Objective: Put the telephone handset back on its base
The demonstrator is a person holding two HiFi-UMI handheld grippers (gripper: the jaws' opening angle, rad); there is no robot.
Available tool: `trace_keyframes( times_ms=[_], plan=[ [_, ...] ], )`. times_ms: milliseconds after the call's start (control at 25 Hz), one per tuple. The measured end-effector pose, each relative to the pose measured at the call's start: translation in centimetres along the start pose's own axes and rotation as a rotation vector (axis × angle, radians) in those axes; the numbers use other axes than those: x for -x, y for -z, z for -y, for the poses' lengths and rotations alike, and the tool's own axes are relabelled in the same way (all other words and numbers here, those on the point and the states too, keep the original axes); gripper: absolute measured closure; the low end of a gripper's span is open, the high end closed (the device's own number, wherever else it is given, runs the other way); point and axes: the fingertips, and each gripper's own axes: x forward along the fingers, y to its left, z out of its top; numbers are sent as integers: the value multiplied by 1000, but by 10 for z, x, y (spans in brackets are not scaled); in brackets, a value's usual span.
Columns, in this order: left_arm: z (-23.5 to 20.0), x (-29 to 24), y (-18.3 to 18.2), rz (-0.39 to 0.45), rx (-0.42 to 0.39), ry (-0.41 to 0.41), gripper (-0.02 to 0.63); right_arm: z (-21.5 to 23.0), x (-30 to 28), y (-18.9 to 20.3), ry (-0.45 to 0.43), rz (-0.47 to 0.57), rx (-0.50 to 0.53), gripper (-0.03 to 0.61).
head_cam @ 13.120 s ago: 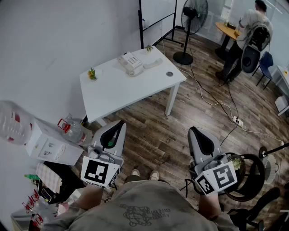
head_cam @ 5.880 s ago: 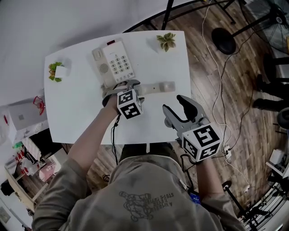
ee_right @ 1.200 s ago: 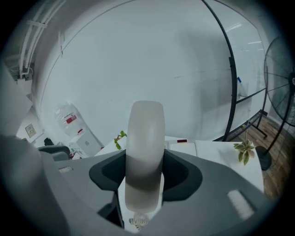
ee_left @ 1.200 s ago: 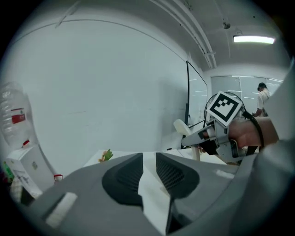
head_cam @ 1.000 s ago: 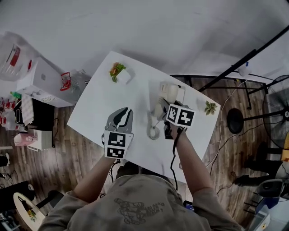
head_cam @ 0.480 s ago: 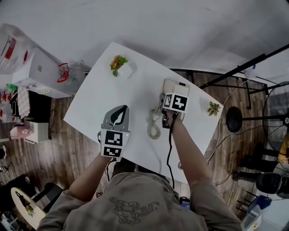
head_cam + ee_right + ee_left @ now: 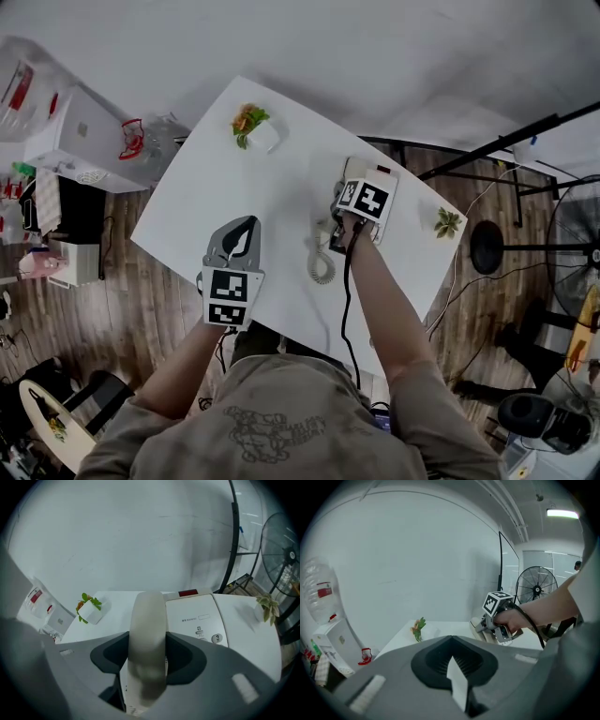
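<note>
The right tongs (image 7: 147,663) are clenched on the telephone handset (image 7: 148,616). The handset runs lengthwise, near to far, over the left side of the telephone base (image 7: 201,613) (whether it rests in the cradle cannot be told). The base stands toward the far right of the white worktop (image 7: 216,187), with its coiled cord (image 7: 321,267) trailing nearward. The left tongs (image 7: 241,230) are closed on nothing, over the worktop's near left part, well apart from the telephone.

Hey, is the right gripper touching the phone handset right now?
Touching. In the right gripper view, the right gripper has both jaws pressed against the sides of the handset, with no gap showing.
</note>
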Motion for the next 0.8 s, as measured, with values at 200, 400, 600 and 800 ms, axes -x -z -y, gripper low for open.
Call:
trace_keyframes(
  times_ms=[200,400,600,800],
  plan=[
    [2,5,0,2,-3,-6,612,-4,3,2,-20,-4,9,292],
    [3,12,-2,10,5,-10,612,-11,30,-4,-79,35,53,308],
    [11,30,-37,110,-13,12,612,-29,92,-20,-180,154,169,389],
    [30,52,-87,195,-88,66,612,-51,178,-37,-300,339,285,434]
  ],
)
